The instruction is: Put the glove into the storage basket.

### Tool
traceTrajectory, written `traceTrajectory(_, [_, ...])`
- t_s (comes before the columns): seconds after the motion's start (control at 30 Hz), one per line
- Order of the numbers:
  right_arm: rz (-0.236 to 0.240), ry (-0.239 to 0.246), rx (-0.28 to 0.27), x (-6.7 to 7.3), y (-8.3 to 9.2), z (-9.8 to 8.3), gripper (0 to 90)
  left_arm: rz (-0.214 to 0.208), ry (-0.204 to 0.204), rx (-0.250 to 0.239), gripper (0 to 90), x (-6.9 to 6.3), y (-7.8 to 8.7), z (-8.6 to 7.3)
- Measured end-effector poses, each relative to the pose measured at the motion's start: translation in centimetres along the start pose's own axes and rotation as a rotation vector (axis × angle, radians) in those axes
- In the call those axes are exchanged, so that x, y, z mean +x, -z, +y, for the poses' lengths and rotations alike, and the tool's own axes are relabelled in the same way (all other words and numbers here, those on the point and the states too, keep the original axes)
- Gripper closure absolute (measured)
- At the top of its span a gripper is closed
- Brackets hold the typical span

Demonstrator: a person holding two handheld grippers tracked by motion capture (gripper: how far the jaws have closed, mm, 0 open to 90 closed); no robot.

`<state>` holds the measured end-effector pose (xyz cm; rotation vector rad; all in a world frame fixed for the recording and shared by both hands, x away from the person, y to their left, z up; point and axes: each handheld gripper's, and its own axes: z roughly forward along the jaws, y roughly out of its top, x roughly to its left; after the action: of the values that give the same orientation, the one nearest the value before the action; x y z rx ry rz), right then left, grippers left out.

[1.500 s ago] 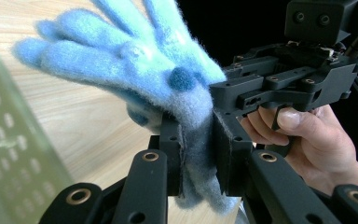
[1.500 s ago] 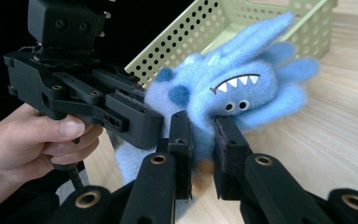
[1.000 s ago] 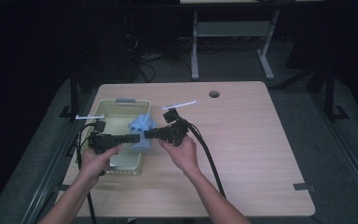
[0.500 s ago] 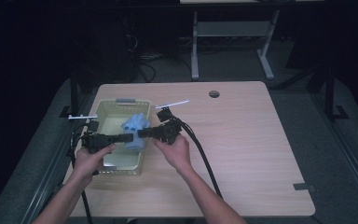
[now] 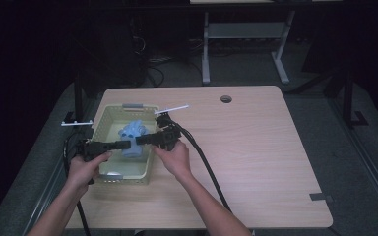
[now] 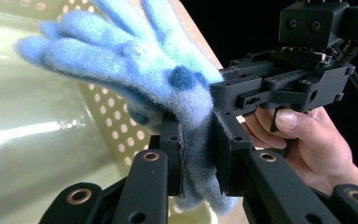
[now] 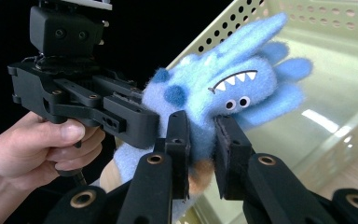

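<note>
Fleece glove, blue, soft and light, hangs over the basket at the table's left edge, clamped at its cuff by both grippers. Left gripper and right gripper each pinch the limp cloth, so the cuff looks the surest hold; the fingers would likely flop.

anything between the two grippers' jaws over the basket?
The blue fuzzy glove. Left gripper and right gripper both pinch it above the basket, clearest in the two gripper views.

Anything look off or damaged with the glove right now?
Nothing damaged. The blue glove hangs over the basket, pinched by both the left gripper and the right gripper at once, so it is bunched between them. No spill.
</note>
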<state>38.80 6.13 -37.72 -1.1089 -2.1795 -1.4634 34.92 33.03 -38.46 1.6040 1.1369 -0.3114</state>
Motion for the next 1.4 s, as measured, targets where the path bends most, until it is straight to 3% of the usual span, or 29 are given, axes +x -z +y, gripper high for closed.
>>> traceTrajectory(0.57, [0.003,-0.023,0.028,-0.4,-2.1,0.2,75.7,0.031,0.034,0.007,75.8,1.5,1.0,-0.4])
traceTrajectory(0.8, [-0.008,-0.027,0.039,-0.7,-2.7,0.3,73.9,0.064,0.043,0.012,76.1,1.6,1.1,-0.4])
traceTrajectory(1.03, [-0.053,-0.019,0.064,-1.3,-2.4,0.2,71.2,0.153,0.017,0.064,76.5,1.8,0.6,-0.2])
traceTrajectory(1.2, [-0.055,-0.021,0.056,-1.6,-1.6,-0.1,71.2,0.21,0.012,0.103,76.8,2.2,0.2,-0.2])
traceTrajectory(1.4, [-0.052,-0.014,0.042,-1.5,-0.5,-0.3,71.2,0.317,-0.009,0.177,76.9,2.5,-0.6,0.0])
